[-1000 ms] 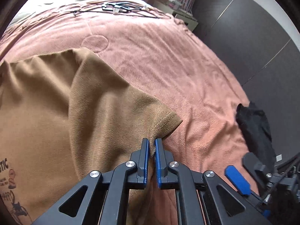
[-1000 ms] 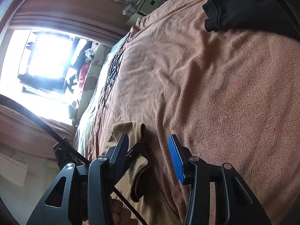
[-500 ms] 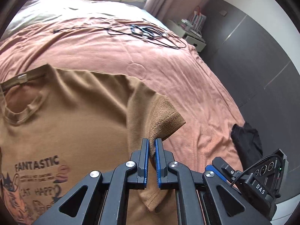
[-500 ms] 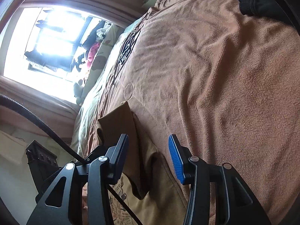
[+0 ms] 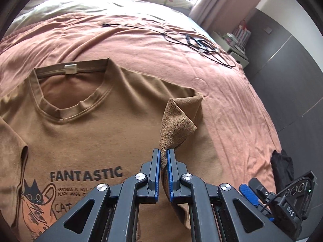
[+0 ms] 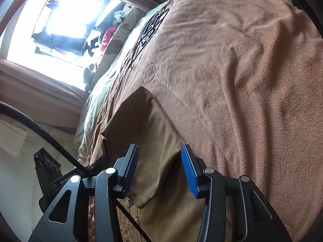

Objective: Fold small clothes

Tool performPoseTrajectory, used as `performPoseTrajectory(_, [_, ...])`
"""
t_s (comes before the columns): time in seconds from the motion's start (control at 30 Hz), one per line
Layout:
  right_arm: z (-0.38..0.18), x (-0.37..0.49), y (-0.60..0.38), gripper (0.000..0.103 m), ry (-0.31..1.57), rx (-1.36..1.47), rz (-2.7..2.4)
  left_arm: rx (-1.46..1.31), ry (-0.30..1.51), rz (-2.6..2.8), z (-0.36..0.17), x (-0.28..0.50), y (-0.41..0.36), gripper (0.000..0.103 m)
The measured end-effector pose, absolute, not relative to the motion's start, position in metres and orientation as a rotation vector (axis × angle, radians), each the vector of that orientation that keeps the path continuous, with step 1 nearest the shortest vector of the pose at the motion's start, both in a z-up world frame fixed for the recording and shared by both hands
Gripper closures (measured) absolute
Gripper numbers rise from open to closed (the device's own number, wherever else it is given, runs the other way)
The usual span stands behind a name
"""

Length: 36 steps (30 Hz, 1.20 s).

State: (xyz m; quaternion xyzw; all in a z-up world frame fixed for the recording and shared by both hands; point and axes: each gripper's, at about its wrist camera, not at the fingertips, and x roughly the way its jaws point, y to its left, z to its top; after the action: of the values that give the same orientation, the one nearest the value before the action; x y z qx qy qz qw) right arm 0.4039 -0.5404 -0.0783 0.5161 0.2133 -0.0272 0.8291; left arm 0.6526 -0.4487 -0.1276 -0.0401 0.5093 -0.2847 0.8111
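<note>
The brown shirt [image 5: 97,137] lies flat on the bed [image 5: 232,104]. The left claw [image 5: 164,161] pinches its sleeve [image 5: 177,125] tight, lifted toward twelve o'clock for folding inward. The right claw [image 6: 159,167] waits wide open, holding nothing.

Sleeve [image 5: 177,121] carried leftward over the brown T-shirt [image 5: 90,133] by the left tool [image 5: 164,161] (jaws clamped on its hem), collar and FANTASTIC print now in view, shirt spread flatter on the bed [image 5: 232,104], right tool [image 6: 159,161] now nearer the shirt's folded edge
</note>
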Motion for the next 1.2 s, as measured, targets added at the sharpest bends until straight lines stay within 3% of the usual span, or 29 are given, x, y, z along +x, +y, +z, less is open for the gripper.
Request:
performPoseTrajectory(0.2, [-0.09,0.425,-0.542,0.061,0.483,1.08,-0.053,-0.081,1.142,-0.532,-0.146,0.664,-0.434,0.092])
performPoseTrajectory(0.27, [-0.092,0.429,-0.543,0.061,0.502,1.084,-0.068,-0.077,1.148,-0.526,-0.148,0.667,-0.428,0.083])
performPoseTrajectory(0.33, [-0.093,0.432,-0.545,0.061,0.513,1.082,-0.084,-0.087,1.138,-0.519,-0.146,0.668,-0.422,0.058])
performPoseTrajectory(0.4, [-0.092,0.434,-0.545,0.061,0.517,1.08,-0.092,-0.101,1.109,-0.506,-0.143,0.67,-0.415,0.051])
performPoseTrajectory(0.77, [-0.082,0.417,-0.531,0.061,0.432,1.046,-0.029,-0.086,1.096,-0.469,-0.17,0.691,-0.424,0.054])
performPoseTrajectory(0.93, [-0.091,0.431,-0.526,0.061,0.473,1.014,-0.044,-0.012,1.106,-0.427,-0.187,0.701,-0.437,0.08])
performPoseTrajectory(1.2, [-0.092,0.438,-0.519,0.068,0.564,0.971,-0.131,-0.012,1.07,-0.317,-0.179,0.698,-0.418,0.086])
